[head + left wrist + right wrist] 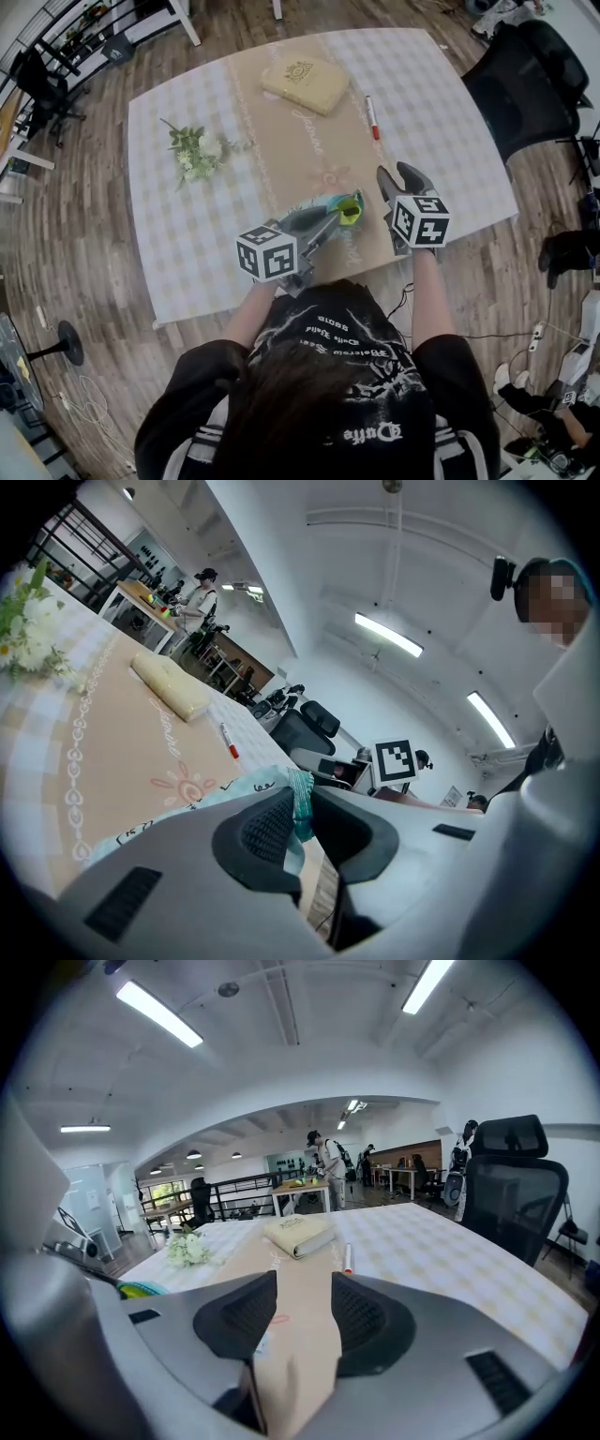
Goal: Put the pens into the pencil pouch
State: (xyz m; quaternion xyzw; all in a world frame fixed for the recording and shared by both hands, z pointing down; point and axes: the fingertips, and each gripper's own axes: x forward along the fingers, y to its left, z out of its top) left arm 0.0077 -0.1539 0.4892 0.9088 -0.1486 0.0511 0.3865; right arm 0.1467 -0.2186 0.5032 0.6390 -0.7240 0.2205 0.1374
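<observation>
Closest to us, at the near edge of the surface, our left hand-held gripper has its jaws nearly together on a fold of the pencil pouch. In the left gripper view, the left hand-held gripper pinches the pale teal fabric of the pencil pouch between its dark pads. The pouch lies over the tan runner that crosses the middle of the checked cloth, and a yellow-green patch shows at its far end. We cannot tell whether it rests on the surface or is lifted slightly off it.

Just to the right of the pouch, our right hand-held gripper has its jaws wide apart. The right gripper view shows the right hand-held gripper with nothing between its pads, only the runner beyond them.

Further out, a single pen with a red end lies flat on the cloth, just right of the runner and well apart from the pouch. The same pen shows ahead of the right jaws, and it also appears beyond the left ones.

Beyond it, near the far edge, a cream book lies on the runner. A small bunch of white flowers lies off to the left. A black office chair stands past the far right corner.
</observation>
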